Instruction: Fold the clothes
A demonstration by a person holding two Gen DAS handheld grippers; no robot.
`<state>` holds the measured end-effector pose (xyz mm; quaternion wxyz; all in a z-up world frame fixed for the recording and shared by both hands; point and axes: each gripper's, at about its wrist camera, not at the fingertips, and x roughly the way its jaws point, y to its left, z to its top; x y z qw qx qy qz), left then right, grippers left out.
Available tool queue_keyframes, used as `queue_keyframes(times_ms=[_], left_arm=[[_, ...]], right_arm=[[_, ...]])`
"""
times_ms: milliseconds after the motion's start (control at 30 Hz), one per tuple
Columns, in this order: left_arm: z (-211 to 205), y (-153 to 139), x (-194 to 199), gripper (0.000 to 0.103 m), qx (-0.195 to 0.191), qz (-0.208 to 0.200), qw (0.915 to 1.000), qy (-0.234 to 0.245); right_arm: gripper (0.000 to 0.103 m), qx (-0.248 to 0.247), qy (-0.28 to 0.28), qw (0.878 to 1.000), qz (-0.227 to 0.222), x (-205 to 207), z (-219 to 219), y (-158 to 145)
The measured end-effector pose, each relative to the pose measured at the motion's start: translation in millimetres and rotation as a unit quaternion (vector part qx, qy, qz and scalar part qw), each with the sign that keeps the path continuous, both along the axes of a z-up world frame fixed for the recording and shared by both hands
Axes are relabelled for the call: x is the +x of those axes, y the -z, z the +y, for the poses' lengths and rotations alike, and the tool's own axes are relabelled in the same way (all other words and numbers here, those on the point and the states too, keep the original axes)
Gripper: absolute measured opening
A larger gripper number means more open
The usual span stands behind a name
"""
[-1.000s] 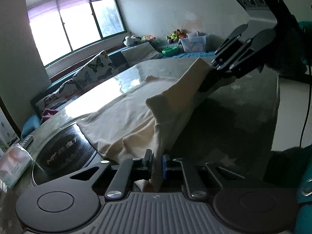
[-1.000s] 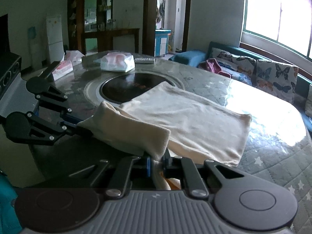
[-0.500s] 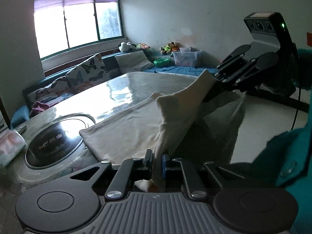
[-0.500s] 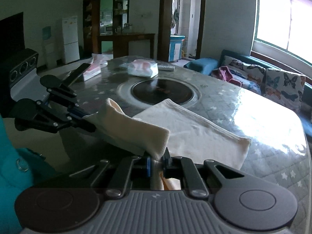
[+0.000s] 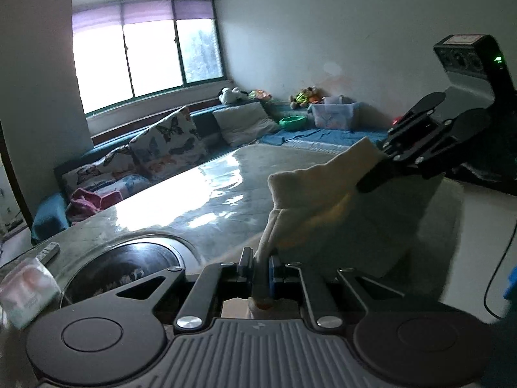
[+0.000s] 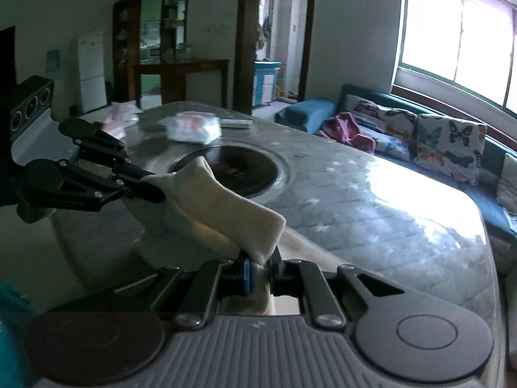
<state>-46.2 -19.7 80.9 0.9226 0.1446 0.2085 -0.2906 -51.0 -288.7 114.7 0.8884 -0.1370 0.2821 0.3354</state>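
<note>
A cream garment [image 5: 323, 190] hangs lifted between my two grippers, off the grey quilted table [image 5: 206, 207]. My left gripper [image 5: 260, 263] is shut on one corner of it, and that same gripper [image 6: 155, 194] shows at the left of the right wrist view. My right gripper [image 6: 260, 268] is shut on the other corner of the garment [image 6: 223, 213]; it appears at the upper right of the left wrist view as the right gripper [image 5: 368, 184]. The cloth sags between the two grips and drapes down below them.
A round black hotplate [image 6: 239, 168] is set into the table [image 6: 371, 213]. Tissue packs [image 6: 194, 127] and a remote lie at the table's far end. A sofa with butterfly cushions [image 6: 446, 145] runs under the window. A teal sleeve [image 6: 13, 323] is at the lower left.
Both grippers have risen and pulled back with the garment. The cloth that lay spread on the table has come up off it and now hangs between them.
</note>
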Motion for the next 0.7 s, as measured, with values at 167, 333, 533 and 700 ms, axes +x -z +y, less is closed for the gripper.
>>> queue_keyframes(times_ms=[167,333,533,700], left_arm=[[-17,19,56,0.01,0.011,0.027,0.9994,-0.02],[-28,41,95,0.011,0.022,0.058,0.9967,-0.054],[-23,56,115,0.02,0.017,0.077,0.9937,-0.08],[-13,56,117,0.032,0.028,0.07,0.9907,-0.114]], right_arm=[[0.009,-0.015,0.027,0.999,0.013,59,6,18],[0.011,-0.016,0.061,0.997,0.042,101,11,51],[0.021,0.005,0.127,0.99,0.056,118,1,83],[0.028,0.012,0.158,0.986,0.049,119,-12,84]])
